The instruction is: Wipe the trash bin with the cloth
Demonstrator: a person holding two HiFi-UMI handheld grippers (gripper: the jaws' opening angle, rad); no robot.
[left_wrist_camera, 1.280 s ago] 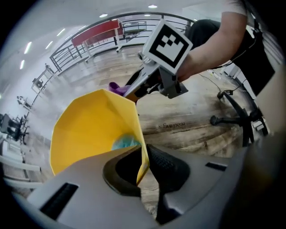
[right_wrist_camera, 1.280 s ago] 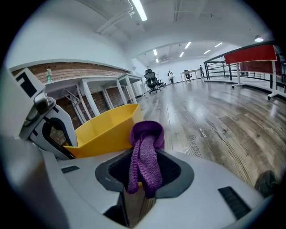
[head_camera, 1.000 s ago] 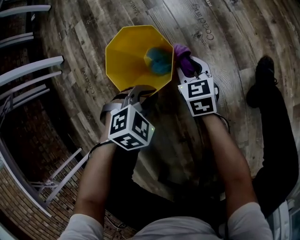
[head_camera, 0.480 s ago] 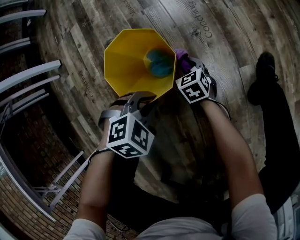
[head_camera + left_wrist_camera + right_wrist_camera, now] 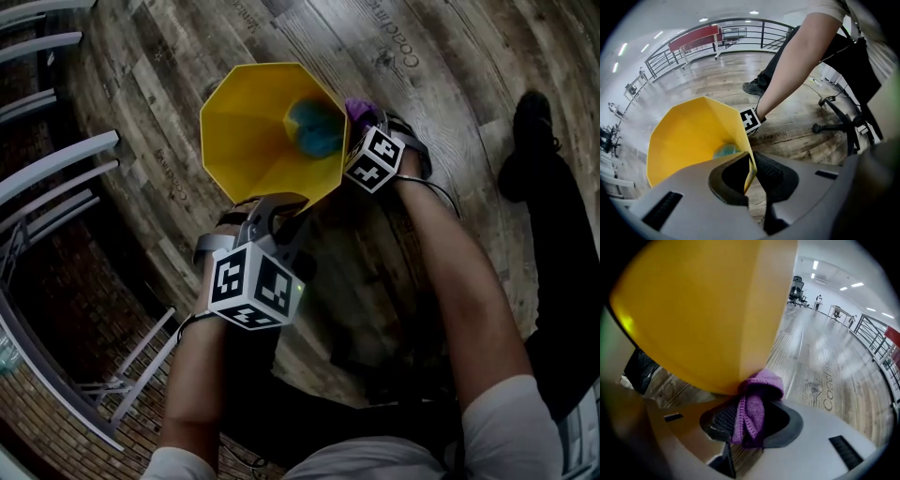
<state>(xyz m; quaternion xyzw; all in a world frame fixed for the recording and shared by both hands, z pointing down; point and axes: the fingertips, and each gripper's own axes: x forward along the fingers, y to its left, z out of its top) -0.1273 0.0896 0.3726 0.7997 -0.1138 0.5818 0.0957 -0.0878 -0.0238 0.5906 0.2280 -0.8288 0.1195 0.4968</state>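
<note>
The yellow bin stands on the wooden floor, with its mouth up. It is wide at the rim and narrower toward the bottom. The left gripper is pinching the near rim of the bin: the thin yellow wall passes between its two jaws, one jaw inside and one outside. The right gripper is pressed together on a folded purple cloth. The top fold of the cloth sticks out past the jaws.

The cloth touches the outside wall of the bin on the right side, below the rim, at a corner where two flat faces meet. So the surface to wipe lies just to the left of the right gripper, and the right hand is the nearer one to it. The left hand only keeps the bin steady.

The long axis of the bin goes from the rim down to the floor. I judge that the coming stroke must follow this wall, along the face or around it, with the cloth kept flat against it.

A blue-green thing lies deep inside the bin; I cannot tell what it is.
</note>
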